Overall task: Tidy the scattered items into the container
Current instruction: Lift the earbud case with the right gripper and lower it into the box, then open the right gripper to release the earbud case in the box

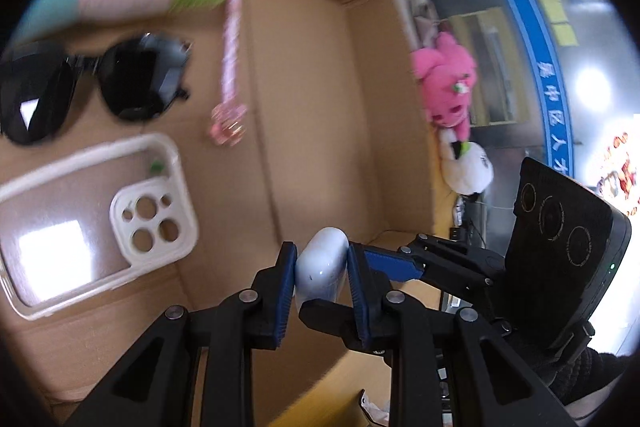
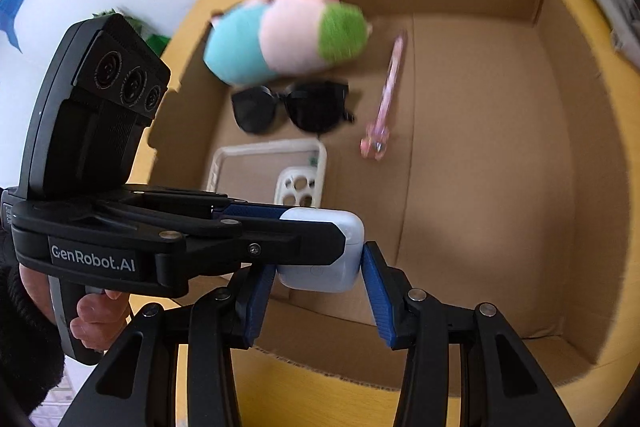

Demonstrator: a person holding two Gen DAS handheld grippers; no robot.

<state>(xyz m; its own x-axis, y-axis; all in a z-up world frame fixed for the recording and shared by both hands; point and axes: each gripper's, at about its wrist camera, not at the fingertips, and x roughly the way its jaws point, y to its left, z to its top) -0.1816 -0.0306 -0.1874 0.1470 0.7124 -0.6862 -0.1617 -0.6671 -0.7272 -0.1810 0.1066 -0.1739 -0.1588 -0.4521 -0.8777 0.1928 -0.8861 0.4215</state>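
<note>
Earbud case [image 1: 322, 267]: white, glossy, rounded like a pebble — low centre of the left wrist view, over the open cardboard box.
Left gripper [image 1: 322, 275]: its blue-padded fingers [image 1: 286, 291] stand narrowly apart and press the case on both flat sides.
Right gripper [image 2: 320, 291]: fingers about half open, pads touching the two ends of the same case [image 2: 326, 251], low centre of the right wrist view; both grippers appear to have hold of it.
Cardboard box [image 2: 500, 155]: brown inside, yellow outside, flaps open.
Box contents: black sunglasses [image 2: 292, 107], a clear phone case [image 2: 268, 167] with a white rim and camera cut-outs, a pink pen [image 2: 386, 95] with a charm end, and a plush toy [image 2: 284, 35] in teal, pink and green at the upper left of the box.
Left view only: a pink plush [image 1: 446, 87] and a white plush [image 1: 466, 163] outside the box at right centre; a blue banner [image 1: 548, 83] with white characters, too blurred to read.
Right view only: the left gripper's side, a hand [image 2: 100, 311] on its handle — lower left.
Writing: "GenRobot.AI" on the left gripper's body.
</note>
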